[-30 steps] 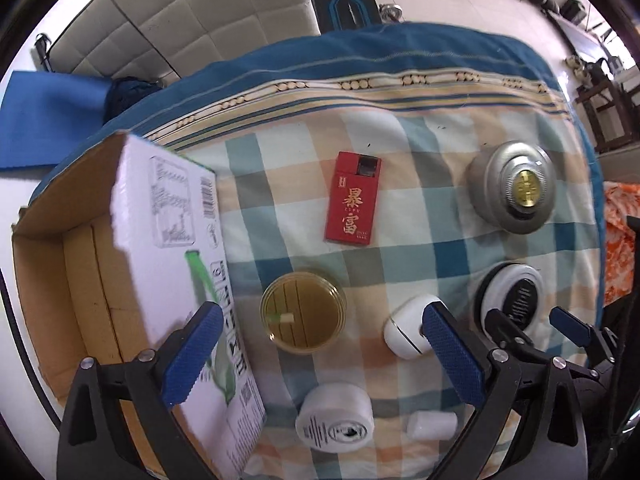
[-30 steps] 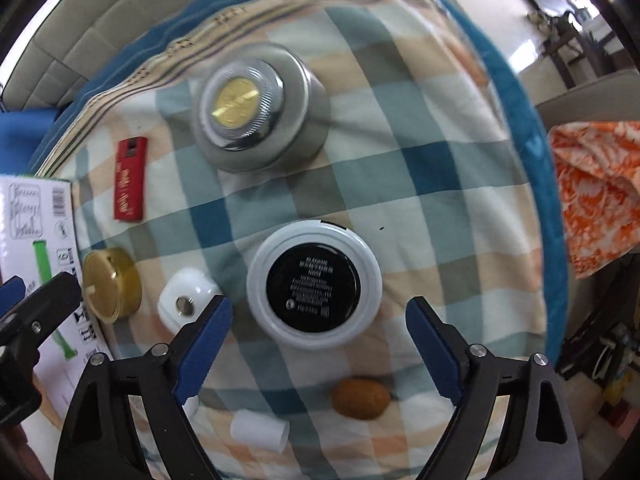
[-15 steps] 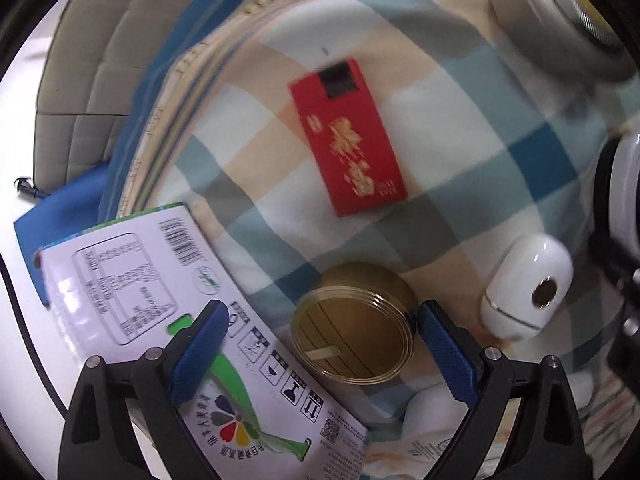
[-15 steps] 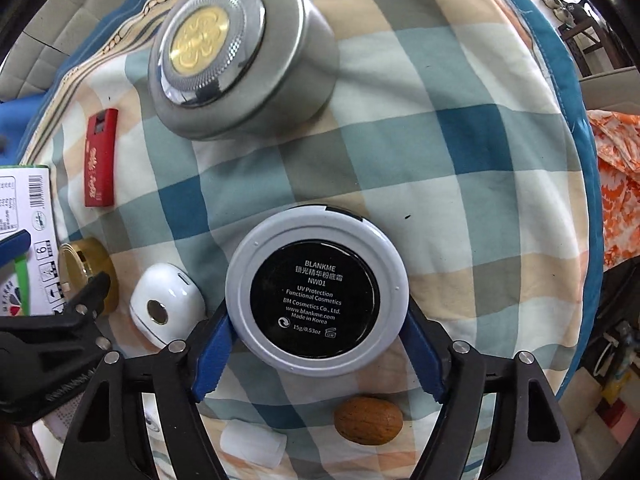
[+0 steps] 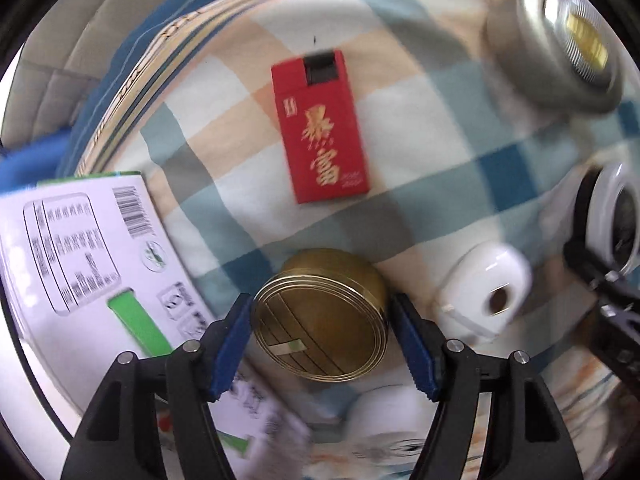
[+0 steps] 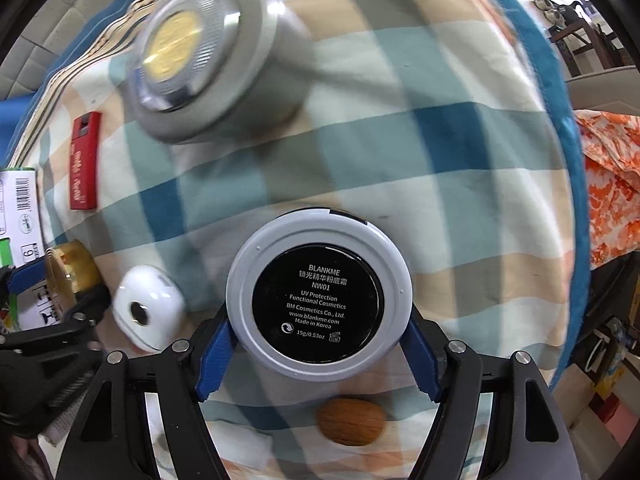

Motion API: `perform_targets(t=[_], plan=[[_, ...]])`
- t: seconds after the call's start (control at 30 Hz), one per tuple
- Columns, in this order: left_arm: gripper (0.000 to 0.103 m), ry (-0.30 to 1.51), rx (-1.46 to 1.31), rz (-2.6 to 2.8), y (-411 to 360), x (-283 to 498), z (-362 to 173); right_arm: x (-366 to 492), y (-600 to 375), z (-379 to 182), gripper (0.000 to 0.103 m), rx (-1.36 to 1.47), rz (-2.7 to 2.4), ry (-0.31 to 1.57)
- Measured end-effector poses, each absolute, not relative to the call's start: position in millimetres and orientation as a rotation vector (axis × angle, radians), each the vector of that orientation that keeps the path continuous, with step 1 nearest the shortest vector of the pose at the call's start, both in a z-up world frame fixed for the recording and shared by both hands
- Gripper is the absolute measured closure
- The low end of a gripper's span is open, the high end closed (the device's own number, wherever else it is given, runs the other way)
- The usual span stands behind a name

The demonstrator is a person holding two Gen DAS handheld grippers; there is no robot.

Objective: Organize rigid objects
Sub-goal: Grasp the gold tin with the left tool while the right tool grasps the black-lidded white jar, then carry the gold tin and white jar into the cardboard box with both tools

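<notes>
My left gripper (image 5: 322,344) is shut on a round gold tin (image 5: 322,316), its blue pads against both sides. My right gripper (image 6: 318,356) is shut on a white round compact with a black label (image 6: 319,294). The gold tin (image 6: 70,276) and the left gripper also show at the left edge of the right wrist view. A red lighter box (image 5: 320,128) lies on the checked cloth beyond the tin. A white earbud case (image 5: 486,288) lies between the two grippers. A silver round tin with a gold centre (image 6: 204,56) sits farther back.
A white printed cardboard box (image 5: 76,248) stands at the left, close to the left gripper. A brown nut (image 6: 352,420) and a small white cylinder (image 6: 240,446) lie under the right gripper. A white round jar (image 5: 384,420) lies below the gold tin. Orange cloth (image 6: 612,176) lies off the right edge.
Both grippers have come down and closed: the left onto the gold tin, the right onto the white compact. The views are blurred by motion.
</notes>
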State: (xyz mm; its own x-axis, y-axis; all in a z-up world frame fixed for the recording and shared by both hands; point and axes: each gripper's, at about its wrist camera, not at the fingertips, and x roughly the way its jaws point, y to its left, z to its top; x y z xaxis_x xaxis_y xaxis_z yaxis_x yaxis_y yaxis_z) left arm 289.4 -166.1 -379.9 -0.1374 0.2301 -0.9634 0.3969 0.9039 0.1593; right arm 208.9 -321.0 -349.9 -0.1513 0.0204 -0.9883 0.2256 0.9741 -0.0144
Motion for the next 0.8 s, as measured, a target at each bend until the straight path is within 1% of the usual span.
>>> perform_targets(t=[0.13, 0.33, 0.5, 0.53, 0.57, 0.67, 0.7, 0.8], plan=[[0.036, 1.729, 0.318, -0.187, -172, 281, -371, 206, -341, -352, 0.027, 0.193, -0.205, 1.727], [0.036, 1.798, 0.157, -0.180, -165, 271, -386, 208, -350, -358, 0.026, 0.244, -0.196, 1.733], [0.036, 1.767, 0.147, -0.177, -158, 265, -381, 211, -344, -369, 0.025, 0.254, -0.228, 1.726], [0.036, 1.757, 0.151, -0.176, -161, 261, -384, 207, -344, -371, 0.026, 0.252, -0.236, 1.722], [0.040, 1.744, 0.160, -0.172, -160, 257, -382, 207, -342, -374, 0.026, 0.247, -0.244, 1.718], [0.040, 1.722, 0.169, -0.164, -161, 241, -367, 205, -335, -380, 0.027, 0.230, -0.263, 1.711], [0.040, 1.716, 0.169, -0.162, -162, 250, -363, 205, -334, -382, 0.027, 0.229, -0.265, 1.711], [0.040, 1.687, 0.177, -0.155, -166, 242, -354, 209, -332, -381, 0.027, 0.236, -0.258, 1.710]])
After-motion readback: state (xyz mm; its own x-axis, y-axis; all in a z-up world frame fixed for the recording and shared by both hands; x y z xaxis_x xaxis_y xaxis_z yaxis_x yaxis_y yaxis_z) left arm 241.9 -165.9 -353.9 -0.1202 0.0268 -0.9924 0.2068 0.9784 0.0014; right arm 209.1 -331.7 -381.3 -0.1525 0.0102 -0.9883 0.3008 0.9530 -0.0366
